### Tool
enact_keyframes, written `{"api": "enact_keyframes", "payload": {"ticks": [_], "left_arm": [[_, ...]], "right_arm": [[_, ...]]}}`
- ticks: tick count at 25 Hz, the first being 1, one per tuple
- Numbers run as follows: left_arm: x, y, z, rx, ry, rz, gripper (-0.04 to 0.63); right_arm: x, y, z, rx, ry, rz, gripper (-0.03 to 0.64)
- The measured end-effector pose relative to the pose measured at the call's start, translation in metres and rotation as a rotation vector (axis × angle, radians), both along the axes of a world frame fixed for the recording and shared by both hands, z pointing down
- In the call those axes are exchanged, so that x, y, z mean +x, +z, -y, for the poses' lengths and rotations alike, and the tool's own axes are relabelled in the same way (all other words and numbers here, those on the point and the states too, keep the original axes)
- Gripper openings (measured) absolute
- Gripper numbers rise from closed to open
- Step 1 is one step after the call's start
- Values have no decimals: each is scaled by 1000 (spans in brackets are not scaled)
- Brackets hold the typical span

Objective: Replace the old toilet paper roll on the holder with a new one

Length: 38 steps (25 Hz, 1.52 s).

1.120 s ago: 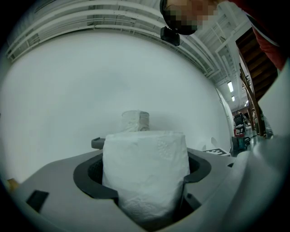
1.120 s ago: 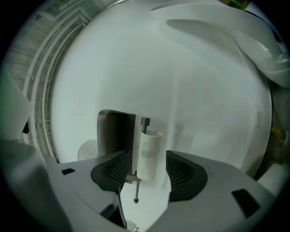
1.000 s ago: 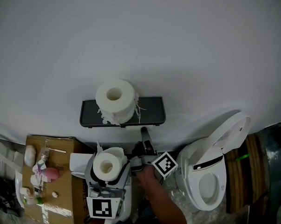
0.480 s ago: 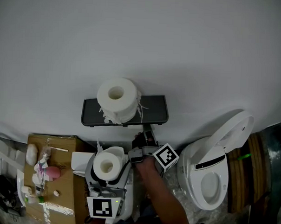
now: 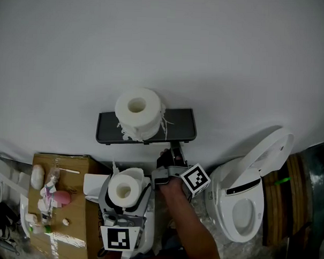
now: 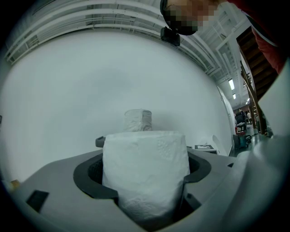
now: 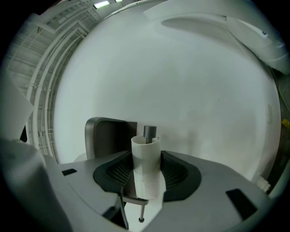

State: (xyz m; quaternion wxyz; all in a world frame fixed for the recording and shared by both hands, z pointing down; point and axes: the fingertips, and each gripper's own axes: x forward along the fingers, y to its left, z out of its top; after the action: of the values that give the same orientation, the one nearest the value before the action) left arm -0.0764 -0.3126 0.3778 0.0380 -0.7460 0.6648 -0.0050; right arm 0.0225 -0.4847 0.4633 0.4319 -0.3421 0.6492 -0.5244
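A full toilet roll (image 5: pixel 138 114) stands on end on top of the black wall holder's shelf (image 5: pixel 178 127). Beneath the shelf, a bare white cardboard tube (image 7: pixel 146 163) sits on the holder's spindle (image 7: pixel 150 131). My right gripper (image 5: pixel 174 155) reaches up to it. Its jaws are closing, the tube is between them, and the pads (image 7: pixel 115 174) lie against the tube's sides. My left gripper (image 5: pixel 125 179) is lower left of the holder, shut on a new full roll (image 5: pixel 124 189). In the left gripper view that new roll (image 6: pixel 145 167) fills the jaws.
A white toilet (image 5: pixel 244 205) with its lid up stands to the right of the holder. At the lower left is a cardboard box (image 5: pixel 66 229) with small items on it. A plain white wall is behind the holder.
My right gripper has edged slightly up and right toward the underside of the shelf. The left gripper and its roll have stayed put.
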Motion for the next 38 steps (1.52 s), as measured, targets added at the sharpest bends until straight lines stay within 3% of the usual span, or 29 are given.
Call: {"api": "enact_keyframes", "payload": {"ticks": [13,21,29,38], "left_arm": [[12,6,3,-29,23,-38,440],[22,6,9,-9,37,-27,440],[36,5,15,-7,65,-67,440],[43,2,20,3,81,-61,440]], "right_arm": [[52,-1,10,-1,98,-6,196],[96,1,14,7,161,-37,195],[128,9,10,-9,210,-49,195],[146,2,-8,34,209,-101,193]]}}
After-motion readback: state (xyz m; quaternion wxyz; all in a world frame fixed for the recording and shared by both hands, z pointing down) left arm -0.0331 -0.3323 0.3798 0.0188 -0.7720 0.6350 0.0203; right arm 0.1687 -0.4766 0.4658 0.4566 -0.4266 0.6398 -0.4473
